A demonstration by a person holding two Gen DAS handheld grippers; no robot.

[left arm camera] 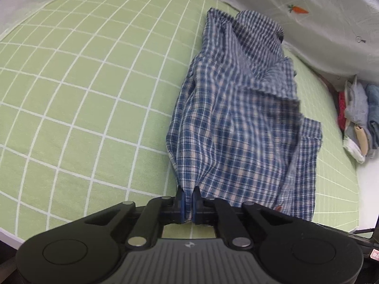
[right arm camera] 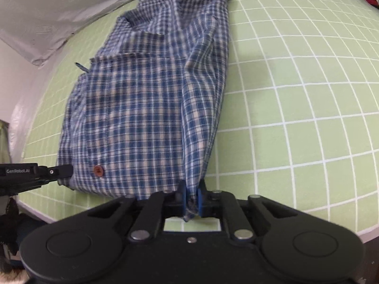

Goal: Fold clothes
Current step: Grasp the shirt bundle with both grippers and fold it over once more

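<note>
A blue and white plaid shirt [left arm camera: 239, 123] lies lengthwise on the green checked bed sheet [left arm camera: 83, 82], its collar at the far end. My left gripper [left arm camera: 188, 195] is shut on the shirt's near hem at its left corner. In the right wrist view the same shirt [right arm camera: 146, 99] shows a brown button [right arm camera: 98, 170] near its hem. My right gripper [right arm camera: 191, 193] is shut on the hem at the shirt's right corner. The left gripper's body [right arm camera: 35, 172] shows at the left edge of the right wrist view, beside the hem.
A stack of folded clothes [left arm camera: 357, 123] sits at the sheet's far right edge. White netting with a carrot print [left arm camera: 298, 9] hangs along the far side, and it also shows in the right wrist view [right arm camera: 59, 11]. Green sheet [right arm camera: 296, 94] stretches right of the shirt.
</note>
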